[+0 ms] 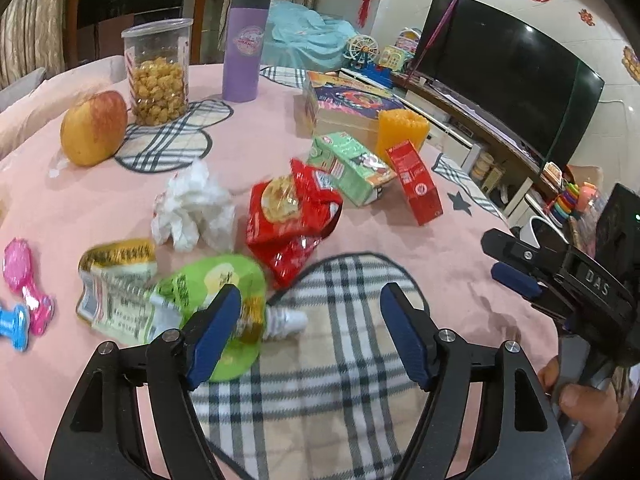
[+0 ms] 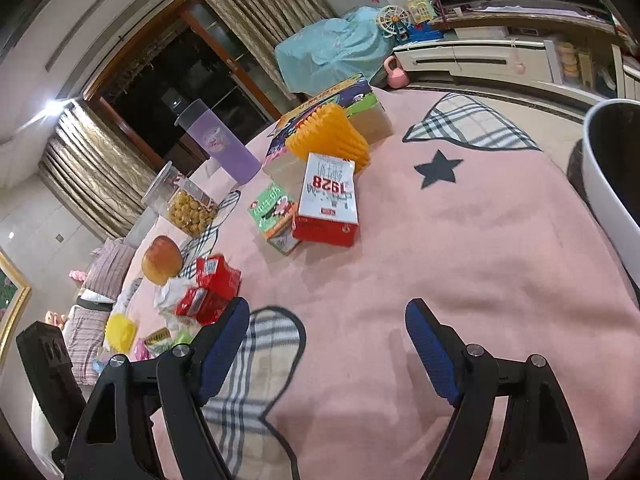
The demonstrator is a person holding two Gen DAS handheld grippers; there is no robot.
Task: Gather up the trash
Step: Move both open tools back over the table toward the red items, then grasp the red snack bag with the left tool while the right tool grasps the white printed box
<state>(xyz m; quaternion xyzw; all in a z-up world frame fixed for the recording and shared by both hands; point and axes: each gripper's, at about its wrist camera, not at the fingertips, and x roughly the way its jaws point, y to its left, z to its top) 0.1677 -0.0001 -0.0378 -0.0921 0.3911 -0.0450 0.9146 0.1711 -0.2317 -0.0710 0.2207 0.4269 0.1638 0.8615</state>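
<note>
A round worktop [image 1: 460,264] under a pink cloth with plaid patches fills both views; around it are gold curtains, a dark glass door, a black television [image 1: 508,68] on a low cabinet and a white bin [image 2: 608,184] at the worktop's edge in the right wrist view. Taking the red apple [image 1: 94,128] as landmark: just behind it stands a clear jar [image 1: 158,72] partly filled with yellow puffed snacks, and farther along that side a lidded purple tumbler [image 1: 244,46]. In front of the apple lies the trash: a crumpled white tissue [image 1: 192,208], a red snack wrapper [image 1: 294,216] beside it, and a green wrapper [image 1: 216,280] nearest the camera. Beyond the red wrapper lie a green carton [image 1: 350,168] and a red carton [image 1: 416,182].

The left gripper [image 1: 312,332] has its fingers apart, empty, the green wrapper partly behind one finger. The right gripper [image 2: 328,352] is also spread and empty over bare cloth.
</note>
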